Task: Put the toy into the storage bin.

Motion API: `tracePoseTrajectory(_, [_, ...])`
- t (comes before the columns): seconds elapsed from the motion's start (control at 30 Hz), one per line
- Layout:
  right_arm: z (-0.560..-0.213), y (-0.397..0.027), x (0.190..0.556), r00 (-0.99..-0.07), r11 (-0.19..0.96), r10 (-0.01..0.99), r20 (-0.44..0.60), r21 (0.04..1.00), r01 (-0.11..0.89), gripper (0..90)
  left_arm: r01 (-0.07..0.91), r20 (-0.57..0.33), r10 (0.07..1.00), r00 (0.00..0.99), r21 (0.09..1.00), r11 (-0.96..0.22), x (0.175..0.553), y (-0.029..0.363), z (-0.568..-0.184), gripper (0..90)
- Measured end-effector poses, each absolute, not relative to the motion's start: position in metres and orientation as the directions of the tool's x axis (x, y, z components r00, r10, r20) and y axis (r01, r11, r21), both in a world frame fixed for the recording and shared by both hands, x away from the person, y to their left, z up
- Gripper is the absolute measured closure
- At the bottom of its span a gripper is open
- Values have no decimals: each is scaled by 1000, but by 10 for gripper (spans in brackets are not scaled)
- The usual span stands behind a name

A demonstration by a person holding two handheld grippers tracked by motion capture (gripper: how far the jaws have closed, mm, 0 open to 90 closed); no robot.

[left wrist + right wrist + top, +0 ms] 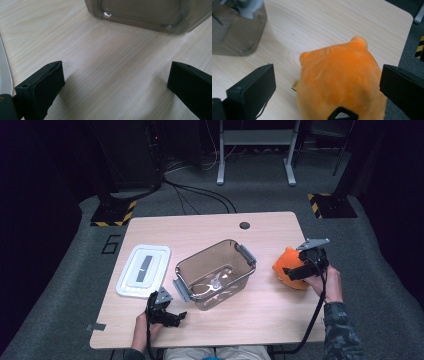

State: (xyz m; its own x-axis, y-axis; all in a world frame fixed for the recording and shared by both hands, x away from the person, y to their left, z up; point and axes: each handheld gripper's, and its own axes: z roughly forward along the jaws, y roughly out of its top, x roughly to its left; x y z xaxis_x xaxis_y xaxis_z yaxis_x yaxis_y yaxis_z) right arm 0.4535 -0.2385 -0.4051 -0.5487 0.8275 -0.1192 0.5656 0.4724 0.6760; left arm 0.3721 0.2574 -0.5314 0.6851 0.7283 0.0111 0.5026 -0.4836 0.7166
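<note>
An orange plush toy (287, 266) (339, 80) lies near the table's right edge. My right gripper (306, 265) (328, 95) hovers over it, open, with one jaw on each side of the plush and not pressing it. A clear brownish plastic bin (215, 272) (145, 12) (234, 27) with grey latch handles stands at the table's middle, open on top. Its white lid (144, 270) lies flat to the bin's left. My left gripper (167, 316) (115, 87) rests low over bare wood near the front edge, open and empty, facing the bin's wall.
The wooden table (260, 315) has a cable hole (244, 225) at the back. The lid's edge (5, 72) lies just left of my left jaws. Grey carpet, cables and a white frame's legs (255, 150) lie beyond the table.
</note>
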Motion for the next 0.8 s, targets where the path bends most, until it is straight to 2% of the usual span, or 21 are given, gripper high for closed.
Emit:
tracePoseTrajectory(0.2, [-412, -243, 468, -538, 478, 834, -125, 652, 589, 3, 503, 10, 728, 685, 717, -483, 372, 257, -531, 6])
tracePoseTrajectory(0.5, [-422, -247, 483, -541, 503, 830, -132, 595, 627, 163, 503, 11, 728, 685, 716, -484, 372, 257, -531, 7])
tracePoseTrajectory(0.6, [-425, -249, 486, -540, 504, 832, -129, 582, 638, 264, 503, 10, 729, 684, 717, -482, 372, 257, -531, 7])
tracePoseTrajectory(0.8, [-427, -247, 486, -524, 478, 847, -96, 570, 668, 534, 503, 11, 728, 685, 717, -484, 372, 257, -531, 6])
